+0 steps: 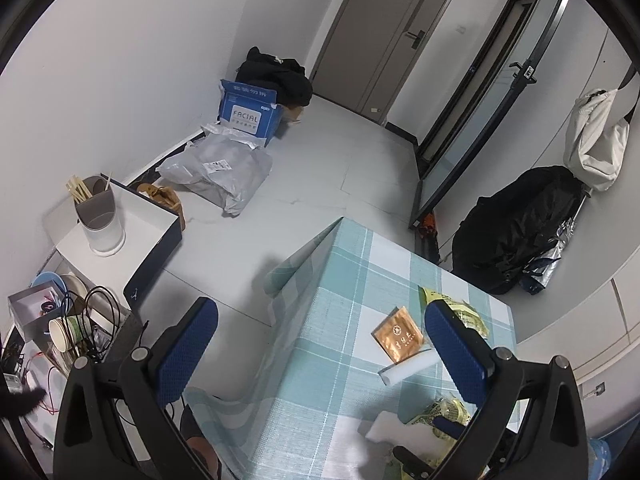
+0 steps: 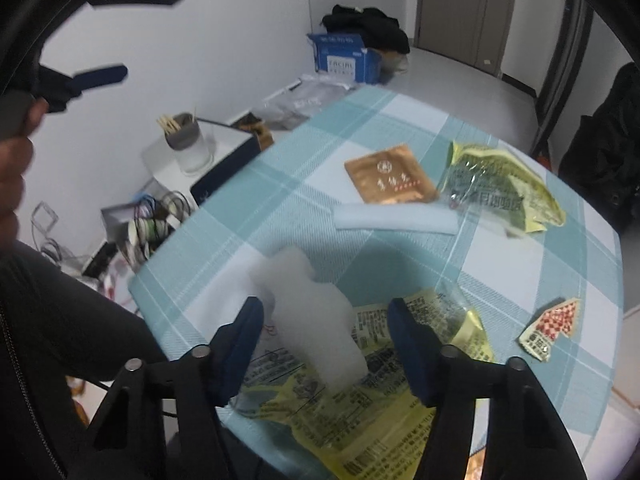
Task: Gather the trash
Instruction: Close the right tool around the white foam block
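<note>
Trash lies on a table with a teal checked cloth [image 2: 400,116]. A white foam piece [image 2: 316,320] lies on a yellow printed wrapper [image 2: 384,408] between the fingers of my right gripper [image 2: 326,316], which is open just above them. Farther off lie a brown sachet [image 2: 390,180], a white foam strip [image 2: 396,220], a crumpled yellow-green wrapper [image 2: 504,188] and a red-checked scrap [image 2: 552,328]. My left gripper [image 1: 320,320] is open and empty, held high over the table's left edge [image 1: 304,320]. It also shows in the right wrist view [image 2: 144,32].
A white bin with chopsticks [image 1: 98,216] stands on a white box left of the table. Cups, cables and boxes [image 1: 60,320] clutter the floor below. A blue carton [image 1: 248,112], a grey mailer bag [image 1: 220,168] and black bags [image 1: 516,228] lie around the floor.
</note>
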The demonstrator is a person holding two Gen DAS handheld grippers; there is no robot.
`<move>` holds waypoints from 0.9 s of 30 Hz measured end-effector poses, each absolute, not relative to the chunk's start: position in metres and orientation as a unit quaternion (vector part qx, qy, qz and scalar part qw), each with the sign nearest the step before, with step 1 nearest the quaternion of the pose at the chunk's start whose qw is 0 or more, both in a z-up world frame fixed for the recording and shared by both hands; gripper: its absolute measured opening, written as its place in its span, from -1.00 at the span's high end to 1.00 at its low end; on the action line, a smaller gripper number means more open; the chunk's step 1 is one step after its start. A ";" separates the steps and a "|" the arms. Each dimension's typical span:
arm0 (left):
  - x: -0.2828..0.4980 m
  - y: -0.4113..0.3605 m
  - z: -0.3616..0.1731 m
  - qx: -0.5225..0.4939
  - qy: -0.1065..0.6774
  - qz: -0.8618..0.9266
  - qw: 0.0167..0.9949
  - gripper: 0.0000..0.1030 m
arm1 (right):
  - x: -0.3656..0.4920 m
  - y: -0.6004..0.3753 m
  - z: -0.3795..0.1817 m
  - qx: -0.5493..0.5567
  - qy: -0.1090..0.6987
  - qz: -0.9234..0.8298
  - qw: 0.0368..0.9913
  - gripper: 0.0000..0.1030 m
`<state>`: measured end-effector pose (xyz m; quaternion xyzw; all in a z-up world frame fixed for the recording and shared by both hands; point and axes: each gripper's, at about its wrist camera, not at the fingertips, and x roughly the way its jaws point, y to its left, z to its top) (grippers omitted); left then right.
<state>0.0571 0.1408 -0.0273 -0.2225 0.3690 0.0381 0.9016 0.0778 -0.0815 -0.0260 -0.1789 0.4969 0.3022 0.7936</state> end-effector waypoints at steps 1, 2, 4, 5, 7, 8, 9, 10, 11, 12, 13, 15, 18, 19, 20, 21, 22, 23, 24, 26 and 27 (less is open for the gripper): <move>0.057 0.142 -0.028 -0.222 0.370 0.040 0.901 -0.97 | 0.077 -0.080 -0.029 -0.185 0.497 0.301 0.792 -0.05; 0.057 0.142 -0.027 -0.222 0.371 0.041 0.901 -0.97 | 0.076 -0.080 -0.030 -0.189 0.497 0.301 0.791 0.07; 0.058 0.143 -0.029 -0.225 0.373 0.040 0.899 -0.97 | 0.074 -0.079 -0.031 -0.199 0.496 0.304 0.789 0.16; 0.058 0.143 -0.030 -0.225 0.375 0.040 0.899 -0.97 | 0.073 -0.079 -0.031 -0.201 0.492 0.306 0.790 0.18; 0.059 0.144 -0.031 -0.226 0.378 0.040 0.897 -0.97 | 0.072 -0.080 -0.028 -0.200 0.484 0.310 0.794 0.19; 0.061 0.143 -0.031 -0.226 0.379 0.039 0.897 -0.97 | 0.071 -0.080 -0.027 -0.198 0.480 0.312 0.796 0.20; 0.061 0.143 -0.032 -0.227 0.380 0.038 0.896 -0.97 | 0.072 -0.080 -0.025 -0.195 0.477 0.313 0.798 0.20; 0.061 0.143 -0.033 -0.227 0.382 0.038 0.895 -0.97 | 0.072 -0.081 -0.024 -0.190 0.475 0.315 0.799 0.21; 0.061 0.143 -0.034 -0.227 0.383 0.037 0.895 -0.97 | 0.072 -0.081 -0.022 -0.187 0.474 0.315 0.801 0.21; 0.062 0.143 -0.034 -0.227 0.384 0.037 0.894 -0.97 | 0.073 -0.082 -0.019 -0.182 0.470 0.316 0.804 0.21; 0.062 0.144 -0.035 -0.227 0.383 0.038 0.894 -0.97 | 0.073 -0.083 -0.017 -0.178 0.467 0.316 0.806 0.21; 0.062 0.143 -0.036 -0.223 0.383 0.039 0.896 -0.97 | 0.076 -0.086 -0.010 -0.164 0.462 0.318 0.812 0.21; 0.063 0.141 -0.038 -0.214 0.382 0.043 0.898 -0.97 | 0.081 -0.093 0.000 -0.136 0.457 0.317 0.820 0.21; 0.064 0.140 -0.040 -0.211 0.384 0.044 0.898 -0.97 | 0.084 -0.097 0.004 -0.122 0.456 0.316 0.823 0.21; 0.066 0.139 -0.041 -0.210 0.388 0.043 0.896 -0.97 | 0.086 -0.101 0.007 -0.111 0.455 0.315 0.826 0.21; 0.068 0.138 -0.044 -0.211 0.394 0.040 0.894 -0.97 | 0.089 -0.107 0.012 -0.096 0.453 0.313 0.829 0.21; 0.070 0.137 -0.046 -0.212 0.401 0.036 0.891 -0.97 | 0.092 -0.110 0.015 -0.087 0.453 0.314 0.830 0.21; 0.073 0.134 -0.049 -0.213 0.409 0.032 0.887 -0.97 | 0.094 -0.114 0.019 -0.078 0.452 0.314 0.831 0.21; 0.076 0.132 -0.051 -0.214 0.415 0.029 0.884 -0.97 | 0.096 -0.119 0.024 -0.068 0.448 0.313 0.835 0.21; 0.083 0.125 -0.056 -0.216 0.429 0.019 0.877 -0.97 | 0.099 -0.127 0.030 -0.057 0.442 0.312 0.839 0.21; 0.086 0.121 -0.057 -0.213 0.433 0.013 0.876 -0.97 | 0.100 -0.132 0.034 -0.049 0.438 0.311 0.842 0.21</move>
